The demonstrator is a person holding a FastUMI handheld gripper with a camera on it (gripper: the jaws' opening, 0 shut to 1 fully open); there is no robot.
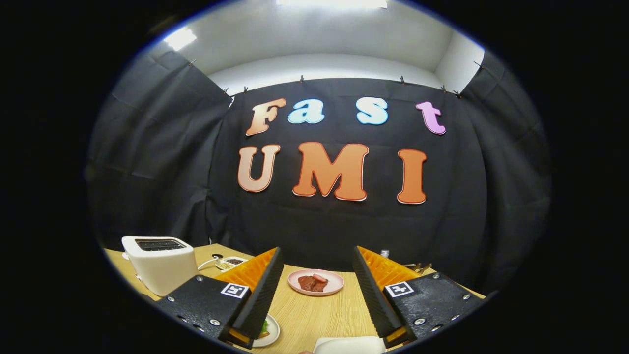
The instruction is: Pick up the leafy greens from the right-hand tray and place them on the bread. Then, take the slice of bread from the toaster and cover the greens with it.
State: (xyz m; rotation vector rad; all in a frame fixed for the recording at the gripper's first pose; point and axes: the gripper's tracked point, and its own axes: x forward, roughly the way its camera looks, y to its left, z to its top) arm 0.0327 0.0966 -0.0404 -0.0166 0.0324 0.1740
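Two-finger gripper (314, 295), black pads w/ orange ribbed backs & black bodies w/ square markers: spread wide apart, nothing between the fingers (260, 290), not touching anything, hovering above light wood-grain tabletop (314, 314).

Round pink plate (315, 281) w/ dark red-brown meat pieces (311, 282): on tabletop, just ahead of fingertips, in the gap between them, slightly nearer the left finger.

White boxy two-slot toaster (159, 263): on table beyond & to the left of left finger, slots facing up, look dark; bread in the slots too dim to make out. White cord (206, 264) running from toaster's right side toward back of table.

Small white rectangular dish (230, 263) w/ dark & pale grains or seeds: behind left finger, betw. toaster & pink plate, near back edge of table.

White round plate (271, 333): close in, partly hidden under left finger's inner edge. On it a bit of leafy greens (265, 326) w/ a tan-brown edge of bread slice (264, 335) beneath, touching; most of both covered by the finger.

White rounded-corner tray (350, 345): nearest edge of table, betw. the fingers, closer to right finger; contents can't be told.

Small clear bottle top (385, 253) poking up behind right finger; small brownish item (418, 267) beside it near back of table, too small to identify.
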